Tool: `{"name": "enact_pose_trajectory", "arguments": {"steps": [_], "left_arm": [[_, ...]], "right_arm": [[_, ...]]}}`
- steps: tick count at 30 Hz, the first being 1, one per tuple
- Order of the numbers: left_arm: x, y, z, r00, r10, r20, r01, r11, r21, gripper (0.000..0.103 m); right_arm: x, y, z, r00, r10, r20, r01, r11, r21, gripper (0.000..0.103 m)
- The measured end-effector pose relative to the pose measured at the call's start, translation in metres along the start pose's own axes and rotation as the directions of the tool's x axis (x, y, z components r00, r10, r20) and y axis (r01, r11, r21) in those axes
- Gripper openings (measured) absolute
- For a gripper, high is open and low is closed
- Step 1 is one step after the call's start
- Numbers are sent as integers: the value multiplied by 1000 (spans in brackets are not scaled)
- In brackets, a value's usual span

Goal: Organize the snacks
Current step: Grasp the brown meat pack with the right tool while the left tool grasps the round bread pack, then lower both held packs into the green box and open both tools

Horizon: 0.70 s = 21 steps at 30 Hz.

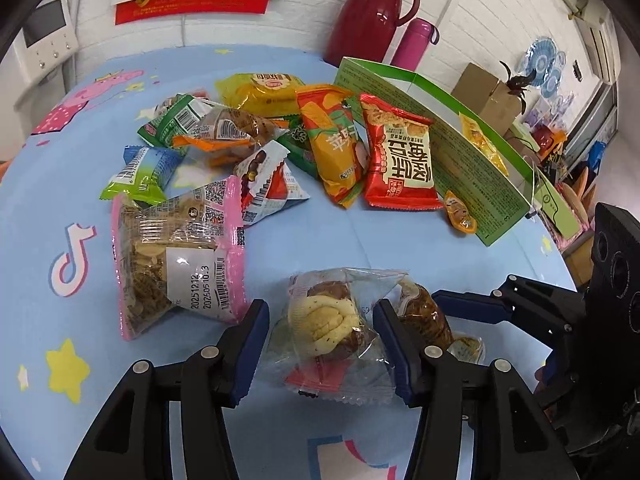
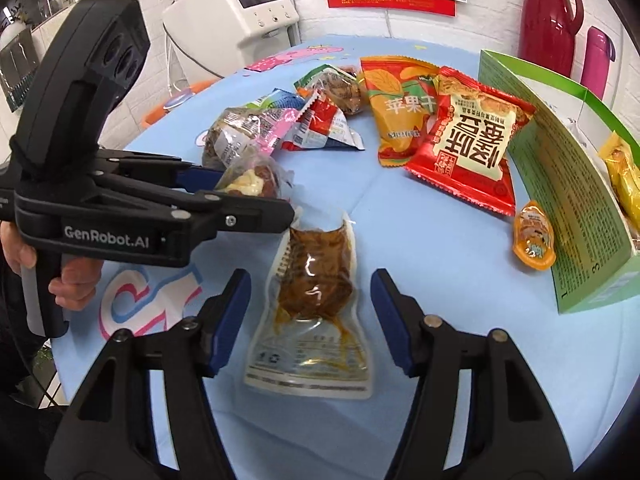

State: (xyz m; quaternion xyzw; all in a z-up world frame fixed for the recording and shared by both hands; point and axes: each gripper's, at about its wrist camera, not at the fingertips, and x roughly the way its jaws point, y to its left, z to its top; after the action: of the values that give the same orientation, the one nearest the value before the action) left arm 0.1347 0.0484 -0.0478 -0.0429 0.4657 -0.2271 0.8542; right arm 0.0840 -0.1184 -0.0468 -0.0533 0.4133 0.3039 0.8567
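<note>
Left tool (image 1: 320, 344) first: its blue-padded jaws stand wide, one on each side of a clear-wrapped pale yellow and brown pastry (image 1: 326, 326), not yet pinching it. That packet lies on the light blue cartoon-print surface (image 1: 400, 236), its long axis running roughly toward the camera, with a red label patch at the near end.

Over to the right tool (image 2: 310, 312): wide apart too, straddling a clear vacuum pouch of brown braised food (image 2: 314, 304). The pouch lies flat, long axis pointing straight away from the tool, printed white end nearest the camera, dark contents toward the far end. Neither pad touches it.

In the right wrist view, a hand (image 2: 74, 276) grips the left tool's handle, and that tool's tips reach across just above the pouch's far end.

Moving outward, left of the left tool lies a pink-edged clear bag of brown crisps (image 1: 176, 256), date label facing up, tilted on the surface. Beyond it sits the loose heap: a small green and blue packet (image 1: 140, 174), a red and white triangular packet (image 1: 272, 184), an orange and yellow dried-apple bag (image 1: 336, 148) and a red rectangular bag with a white panel (image 1: 400, 156), these last two side by side, long axes running away from the camera.

Just right of them a small orange jelly-style sachet (image 1: 460, 214) lies against the green folded cardboard box (image 1: 472, 168), which stands open with a yellow packet (image 1: 482, 144) inside. Behind, by the wall, stand a dark red thermos jug (image 1: 372, 16) and a pink flask (image 1: 416, 42).
</note>
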Motion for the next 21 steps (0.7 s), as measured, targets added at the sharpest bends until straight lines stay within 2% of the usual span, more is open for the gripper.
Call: {"name": "enact_pose_trajectory", "arguments": {"steps": [1, 3, 7, 12, 17, 21], "left_arm": [[1, -1, 1, 1000, 2, 1, -2, 1000, 4, 53], [3, -5, 3, 1000, 22, 9, -23, 999, 27, 49], [-1, -9, 4, 1000, -7, 0, 7, 1000, -3, 45], [-31, -33, 14, 997, -38, 72, 36, 999, 34, 45], [-57, -70, 44, 984, -96, 153, 82, 992, 93, 45], [-60, -99, 70, 974, -128, 188, 105, 986, 130, 45]], "right_arm": [[0, 0, 0, 1000, -12, 1, 12, 1000, -1, 45], [0, -2, 1, 1000, -12, 6, 12, 1000, 11, 40], [-9, -9, -5, 1000, 3, 23, -5, 998, 70, 37], [-45, -14, -4, 994, -12, 110, 1, 995, 98, 37], [-93, -31, 5, 969, -87, 232, 56, 989, 136, 37], [-120, -52, 14, 943, -163, 291, 109, 975, 192, 37]]}}
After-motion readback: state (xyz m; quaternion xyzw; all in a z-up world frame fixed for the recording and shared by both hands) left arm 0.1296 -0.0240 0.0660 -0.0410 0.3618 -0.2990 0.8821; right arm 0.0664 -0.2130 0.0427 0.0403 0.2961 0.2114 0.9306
